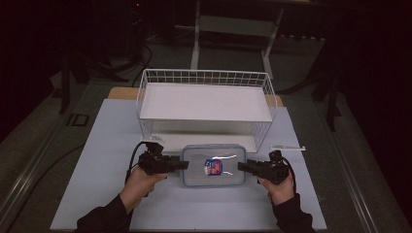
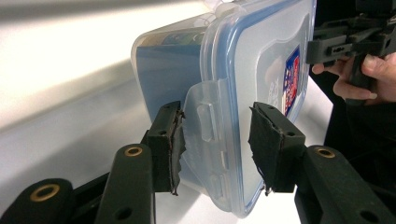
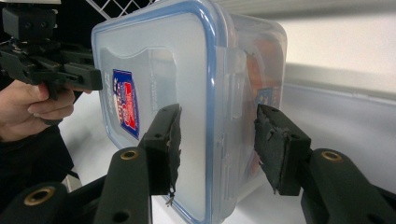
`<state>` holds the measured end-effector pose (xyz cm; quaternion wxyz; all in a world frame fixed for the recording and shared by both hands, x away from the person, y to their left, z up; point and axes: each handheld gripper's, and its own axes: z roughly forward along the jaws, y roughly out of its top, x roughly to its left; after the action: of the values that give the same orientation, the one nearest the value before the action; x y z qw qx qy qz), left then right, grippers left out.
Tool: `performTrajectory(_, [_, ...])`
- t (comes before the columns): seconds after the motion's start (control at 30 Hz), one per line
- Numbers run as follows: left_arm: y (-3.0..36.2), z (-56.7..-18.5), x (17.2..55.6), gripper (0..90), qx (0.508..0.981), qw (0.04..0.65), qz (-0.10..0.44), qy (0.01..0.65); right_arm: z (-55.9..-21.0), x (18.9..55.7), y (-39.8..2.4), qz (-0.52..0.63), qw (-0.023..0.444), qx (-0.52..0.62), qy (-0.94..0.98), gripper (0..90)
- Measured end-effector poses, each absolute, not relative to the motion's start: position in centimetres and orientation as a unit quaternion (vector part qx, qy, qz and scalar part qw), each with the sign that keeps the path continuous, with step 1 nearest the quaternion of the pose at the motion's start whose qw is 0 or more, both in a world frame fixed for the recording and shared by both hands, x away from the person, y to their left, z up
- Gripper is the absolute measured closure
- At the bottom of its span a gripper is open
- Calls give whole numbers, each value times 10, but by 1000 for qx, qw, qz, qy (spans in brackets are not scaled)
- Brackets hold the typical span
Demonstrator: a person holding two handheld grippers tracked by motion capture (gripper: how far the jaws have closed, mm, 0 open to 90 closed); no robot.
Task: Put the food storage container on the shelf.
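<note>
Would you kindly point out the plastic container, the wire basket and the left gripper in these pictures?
plastic container (image 1: pixel 197 167): high view, on the clear lid left of its label.
wire basket (image 1: pixel 204 76): high view, on the far rim's wire wall.
left gripper (image 2: pixel 216 135): left gripper view, midway between its fingertips, astride the container's side latch.

The lidded container (image 1: pixel 214 166) sits on the table (image 1: pixel 97 160) right in front of you, between your two grippers: your left gripper (image 1: pixel 183 165) at its left end, your right gripper (image 1: pixel 241 166) at its right end. Behind it stands the wire basket (image 1: pixel 204 77) (its shelf is above the tabletop), just beyond the container's far edge. A thin stick (image 1: pixel 287 147) lies to the right, beside the basket's front corner and behind your right hand (image 1: pixel 281 189).
</note>
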<state>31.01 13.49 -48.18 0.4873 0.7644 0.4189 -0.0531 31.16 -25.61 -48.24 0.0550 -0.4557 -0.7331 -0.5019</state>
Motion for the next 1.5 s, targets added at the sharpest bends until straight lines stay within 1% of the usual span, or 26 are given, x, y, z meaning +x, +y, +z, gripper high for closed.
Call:
performTrajectory(0.2, [136,-479,323,543,765,488,-34,420,-483,326,-252,-510,44,-450,-732,517])
performTrajectory(0.43, [131,-480,336,533,758,506,6,411,-485,343,-254,-522,34,-449,-724,516])
performTrajectory(0.73, [128,-488,345,520,745,521,35,415,-493,355,-254,-537,13,-442,-719,515])
performTrajectory(0.8, [127,-493,348,514,743,529,53,407,-494,358,-254,-544,-1,-437,-716,514])
performTrajectory(0.93, [126,-498,352,508,735,534,51,415,-495,362,-252,-543,-15,-437,-717,514])
performTrajectory(1.0, [125,-497,353,508,735,534,51,416,-497,365,-253,-546,-9,-440,-713,514])
performTrajectory(1.07, [125,-496,356,508,748,528,73,395,-499,367,-254,-550,-3,-443,-709,514])
performTrajectory(1.27, [124,-498,358,508,747,533,78,390,-503,371,-256,-555,11,-456,-695,504])
performTrajectory(1.3, [122,-500,360,510,754,523,76,389,-503,370,-255,-549,-12,-459,-699,506])
performTrajectory(1.33, [123,-503,361,506,744,536,66,394,-502,368,-253,-542,-28,-456,-705,539])
performTrajectory(1.37, [123,-505,362,510,739,541,65,395,-500,368,-252,-538,-39,-455,-708,541])
performTrajectory(1.5, [123,-507,364,499,732,550,65,397,-502,368,-252,-540,-37,-464,-701,533])
